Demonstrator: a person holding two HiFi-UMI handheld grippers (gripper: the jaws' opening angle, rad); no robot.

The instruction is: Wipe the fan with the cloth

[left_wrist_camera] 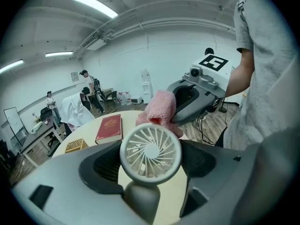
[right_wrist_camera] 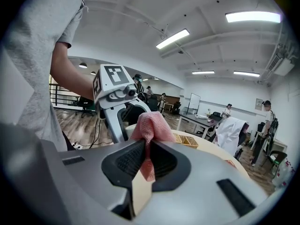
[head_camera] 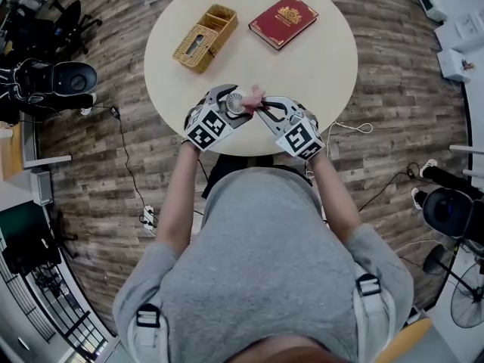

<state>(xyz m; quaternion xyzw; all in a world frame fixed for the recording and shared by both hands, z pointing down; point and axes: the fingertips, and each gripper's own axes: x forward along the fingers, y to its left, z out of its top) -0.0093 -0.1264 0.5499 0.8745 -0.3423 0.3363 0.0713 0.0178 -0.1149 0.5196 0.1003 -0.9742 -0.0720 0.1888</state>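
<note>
A small white handheld fan (left_wrist_camera: 150,151) stands upright between the jaws of my left gripper (left_wrist_camera: 151,161), which is shut on it. In the head view the fan (head_camera: 237,103) sits over the near edge of the round table, with the left gripper (head_camera: 224,106) on its left. My right gripper (right_wrist_camera: 144,165) is shut on a pink cloth (right_wrist_camera: 149,128). The cloth (left_wrist_camera: 159,111) touches the far top side of the fan. In the head view the cloth (head_camera: 254,96) and the right gripper (head_camera: 263,110) meet the fan from the right.
The round beige table (head_camera: 318,59) holds a wicker box (head_camera: 204,38) at the far left and a red book (head_camera: 283,21) at the far right. Cables lie on the wood floor. Several people stand far off by desks (right_wrist_camera: 197,121).
</note>
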